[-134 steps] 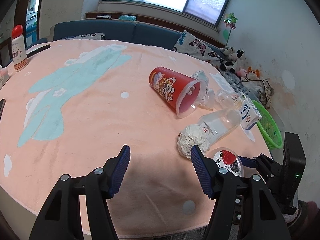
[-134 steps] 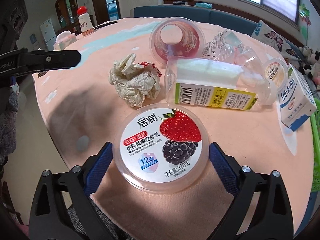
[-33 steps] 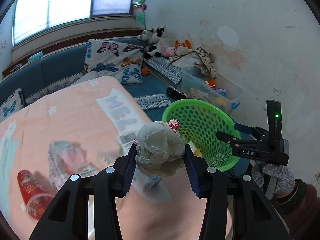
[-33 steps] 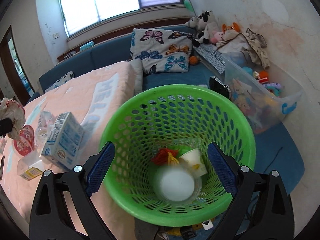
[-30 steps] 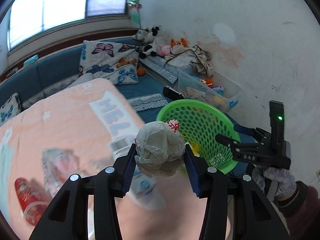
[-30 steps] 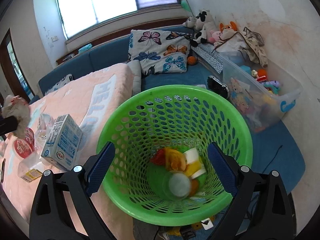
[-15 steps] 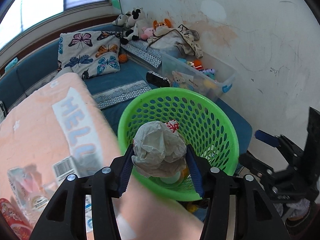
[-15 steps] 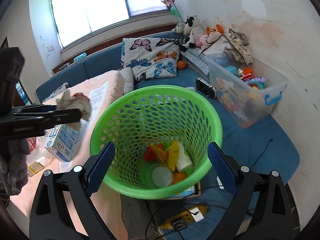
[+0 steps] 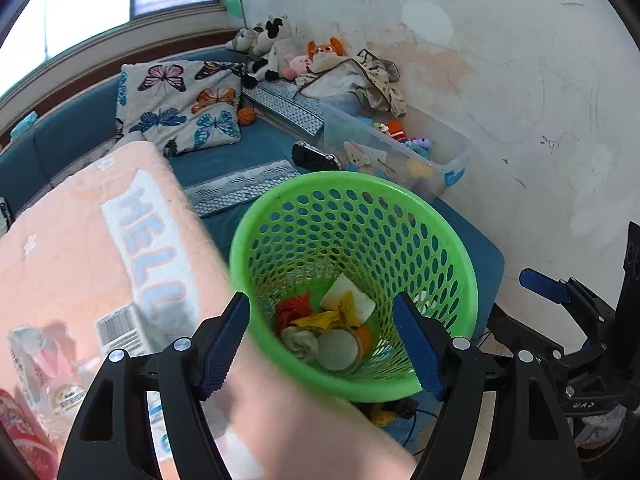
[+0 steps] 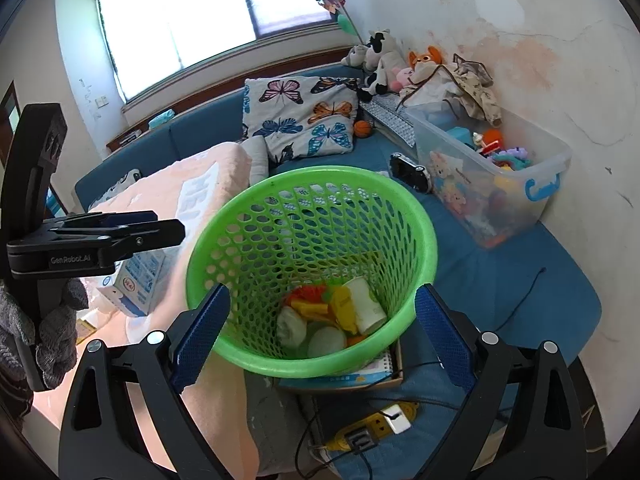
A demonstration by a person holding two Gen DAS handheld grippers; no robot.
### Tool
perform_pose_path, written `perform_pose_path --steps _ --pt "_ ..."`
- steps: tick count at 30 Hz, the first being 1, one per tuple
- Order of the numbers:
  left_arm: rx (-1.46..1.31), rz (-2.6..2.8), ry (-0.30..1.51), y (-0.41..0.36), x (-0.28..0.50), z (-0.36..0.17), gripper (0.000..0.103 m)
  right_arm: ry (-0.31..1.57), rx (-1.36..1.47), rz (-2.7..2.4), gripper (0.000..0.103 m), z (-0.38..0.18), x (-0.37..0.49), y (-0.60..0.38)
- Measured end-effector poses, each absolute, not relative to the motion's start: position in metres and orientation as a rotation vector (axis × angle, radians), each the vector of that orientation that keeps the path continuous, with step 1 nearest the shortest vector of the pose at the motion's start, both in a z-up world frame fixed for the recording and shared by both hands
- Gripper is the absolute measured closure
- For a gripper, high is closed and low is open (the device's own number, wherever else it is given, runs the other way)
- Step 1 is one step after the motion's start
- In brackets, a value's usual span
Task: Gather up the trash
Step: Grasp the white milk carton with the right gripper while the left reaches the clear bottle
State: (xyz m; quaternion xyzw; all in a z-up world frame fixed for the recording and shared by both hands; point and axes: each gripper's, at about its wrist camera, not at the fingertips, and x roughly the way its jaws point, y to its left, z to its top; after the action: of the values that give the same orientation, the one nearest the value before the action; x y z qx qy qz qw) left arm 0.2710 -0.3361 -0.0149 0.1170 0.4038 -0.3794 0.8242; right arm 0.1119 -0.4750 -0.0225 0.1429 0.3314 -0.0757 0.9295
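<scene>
Hovering over the green mesh basket (image 9: 460,248), the left gripper (image 9: 322,342) is opening its jaws with nothing between them. The crumpled paper ball (image 9: 299,343) lies on the basket floor beside a round lid (image 9: 338,350). The right gripper (image 10: 320,332) stands wide and empty above the same basket, with the milk carton (image 10: 138,280) on the pink tablecloth (image 9: 72,264).

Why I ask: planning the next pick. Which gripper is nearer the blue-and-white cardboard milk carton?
Left. The left gripper, jaws opening and empty, hangs beside the milk carton; the right gripper faces the green plastic basket, farther off.

Stained white wall (image 10: 520,40), bright window (image 10: 208,12), blue sofa (image 10: 192,136), butterfly cushion (image 10: 300,116).
</scene>
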Motion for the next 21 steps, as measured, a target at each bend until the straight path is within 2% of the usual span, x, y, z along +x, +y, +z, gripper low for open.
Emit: perform_pose_path --steps 11,21 --pt "0.218 -0.663 0.763 -0.249 0.247 0.015 0.032 0.677 0.23 -0.035 0.01 -0.009 0.133 -0.427" --pt "0.128 -0.47 0.756 -0.149 0.247 0.022 0.032 0.702 0.162 0.107 0.01 -0.004 0.167 -0.363"
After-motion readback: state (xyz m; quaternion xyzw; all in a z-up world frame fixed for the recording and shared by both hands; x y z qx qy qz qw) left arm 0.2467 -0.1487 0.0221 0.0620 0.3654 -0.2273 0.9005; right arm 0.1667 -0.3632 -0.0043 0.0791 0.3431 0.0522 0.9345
